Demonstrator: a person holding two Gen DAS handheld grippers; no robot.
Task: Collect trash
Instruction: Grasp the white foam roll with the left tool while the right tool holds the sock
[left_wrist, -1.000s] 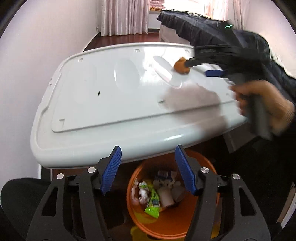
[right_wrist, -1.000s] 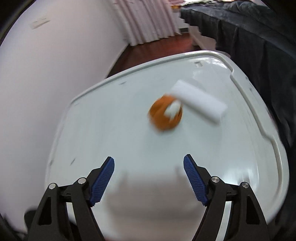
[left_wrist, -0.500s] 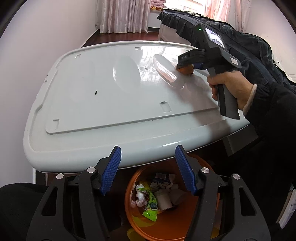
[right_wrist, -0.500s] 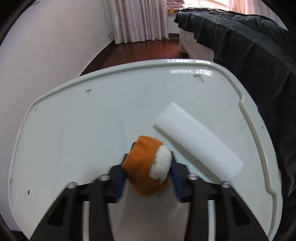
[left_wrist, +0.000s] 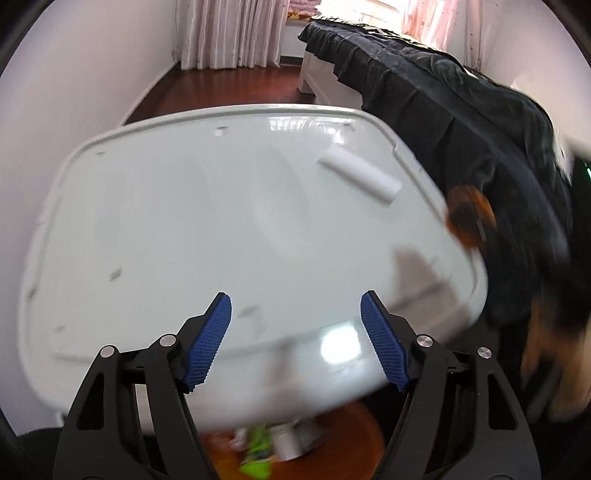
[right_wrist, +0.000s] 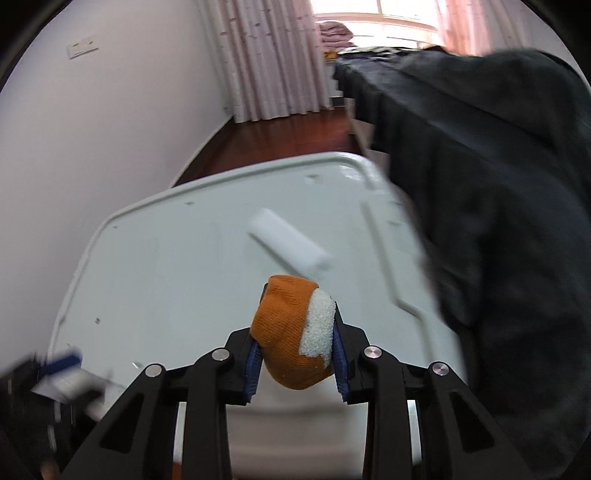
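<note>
My right gripper (right_wrist: 295, 350) is shut on an orange and white balled sock (right_wrist: 293, 336) and holds it above the near part of the white lid (right_wrist: 166, 277). In the left wrist view the sock (left_wrist: 467, 218) shows blurred past the lid's right edge. A white foam roll (right_wrist: 288, 245) lies on the lid's far right; it also shows in the left wrist view (left_wrist: 360, 177). My left gripper (left_wrist: 295, 343) is open and empty above the lid's near edge (left_wrist: 258, 373). An orange trash bin (left_wrist: 295, 446) with several wrappers sits below it.
A dark blanket (right_wrist: 480, 184) covers the bed to the right of the lid. A white wall (right_wrist: 92, 147) runs along the left. Curtains (left_wrist: 229, 33) and dark wood floor (left_wrist: 221, 88) lie beyond.
My right gripper has closed on the sock, lifted it off the lid and drawn it back to the right. My left gripper has risen and tipped up over the lid.
</note>
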